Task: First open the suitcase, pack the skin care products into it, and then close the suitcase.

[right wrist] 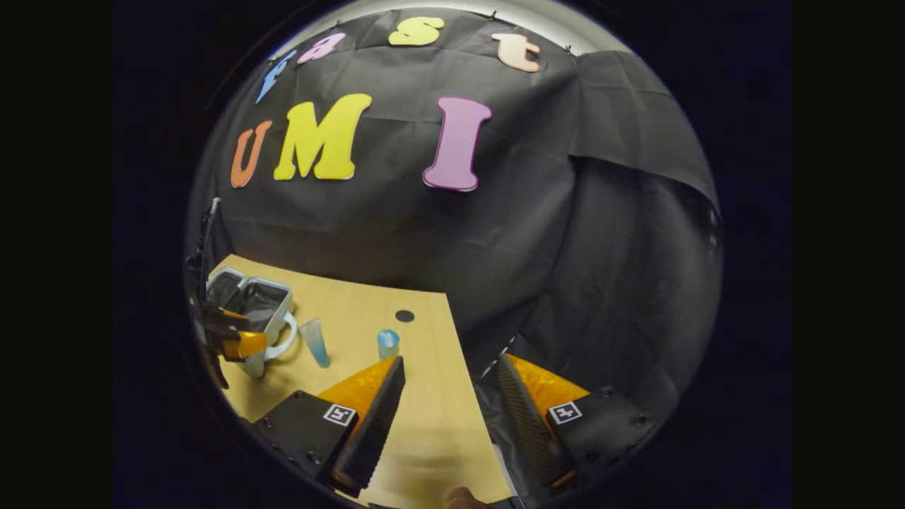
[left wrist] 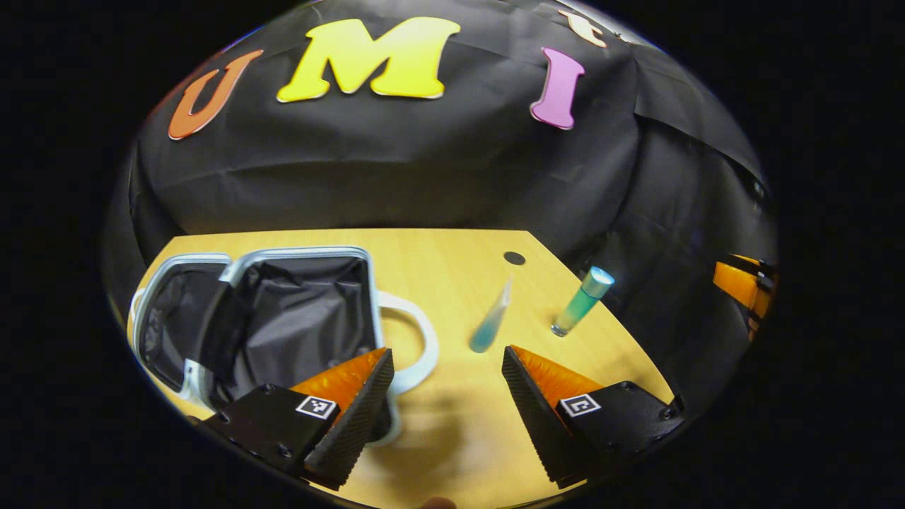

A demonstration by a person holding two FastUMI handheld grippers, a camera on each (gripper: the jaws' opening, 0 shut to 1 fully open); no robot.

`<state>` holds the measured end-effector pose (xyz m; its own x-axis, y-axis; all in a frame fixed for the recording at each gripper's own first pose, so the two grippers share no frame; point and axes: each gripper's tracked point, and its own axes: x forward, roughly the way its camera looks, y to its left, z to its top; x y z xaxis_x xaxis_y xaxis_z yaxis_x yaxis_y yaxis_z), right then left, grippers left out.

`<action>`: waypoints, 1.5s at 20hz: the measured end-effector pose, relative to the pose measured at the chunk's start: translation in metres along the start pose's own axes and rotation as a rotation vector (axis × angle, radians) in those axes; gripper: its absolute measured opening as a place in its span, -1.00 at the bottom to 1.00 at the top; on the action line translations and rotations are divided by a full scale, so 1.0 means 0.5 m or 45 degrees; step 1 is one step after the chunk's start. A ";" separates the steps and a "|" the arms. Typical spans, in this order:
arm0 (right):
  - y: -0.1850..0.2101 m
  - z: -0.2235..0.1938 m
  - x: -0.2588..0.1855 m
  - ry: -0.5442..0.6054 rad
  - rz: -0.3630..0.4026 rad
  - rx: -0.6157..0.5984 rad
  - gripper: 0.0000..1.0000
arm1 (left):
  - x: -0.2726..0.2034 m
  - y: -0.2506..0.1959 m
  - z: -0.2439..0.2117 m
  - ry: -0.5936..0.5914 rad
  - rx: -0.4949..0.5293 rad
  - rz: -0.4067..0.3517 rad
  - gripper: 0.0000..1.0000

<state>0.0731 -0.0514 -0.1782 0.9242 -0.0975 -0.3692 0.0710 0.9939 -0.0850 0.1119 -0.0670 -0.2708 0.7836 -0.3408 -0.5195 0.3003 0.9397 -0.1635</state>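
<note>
Left hand-held gripper up close in the left gripper view: jaws spread wide, nothing between them, just bare wooden tabletop underneath. Its left finger overlaps the near corner of the suitcase, though whether it touches the shell I can't tell from here.

The suitcase is small, pale-rimmed and lying open at the left side of the tabletop, both halves showing crumpled black lining. A white loop handle sticks out from its right side toward the middle of the tabletop. The far-left half is cut off by the edge of the view.

Just beyond the open jaws, a slim clear tube with blue at its lower end lies on the wood, tapering away. Right of it and apart from it, a bottle with greenish-blue contents and a pale blue cap sits near the tabletop's right edge; it seems to lean in this view, possibly just the lens. Both are outside the suitcase.

Over in the right gripper view, the right hand-held gripper is also wide open and empty, straddling the tabletop's right edge. Past it stand the bottle, the tube, then the suitcase and the left gripper far left, small and blurred.

A dark round hole marks the tabletop's far end.
</note>
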 end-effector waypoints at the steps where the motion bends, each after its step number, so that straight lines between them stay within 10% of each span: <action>1: -0.007 -0.010 0.007 0.012 0.009 -0.003 0.60 | 0.021 -0.017 -0.009 0.018 0.008 -0.010 0.97; 15: -0.040 -0.116 0.101 0.145 0.090 -0.063 0.60 | 0.261 -0.064 -0.048 0.058 0.123 0.057 0.83; 24: 0.040 -0.127 0.212 0.160 0.201 -0.007 0.60 | 0.302 -0.031 -0.063 0.124 0.148 0.147 -0.12; 30: 0.160 -0.154 0.279 0.198 0.370 0.022 0.62 | 0.251 -0.054 -0.057 0.155 0.153 0.134 -0.18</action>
<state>0.1787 0.0107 -0.3078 0.8384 0.1848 -0.5127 -0.1797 0.9819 0.0601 0.1867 -0.1344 -0.3553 0.7450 -0.2279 -0.6269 0.2885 0.9575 -0.0052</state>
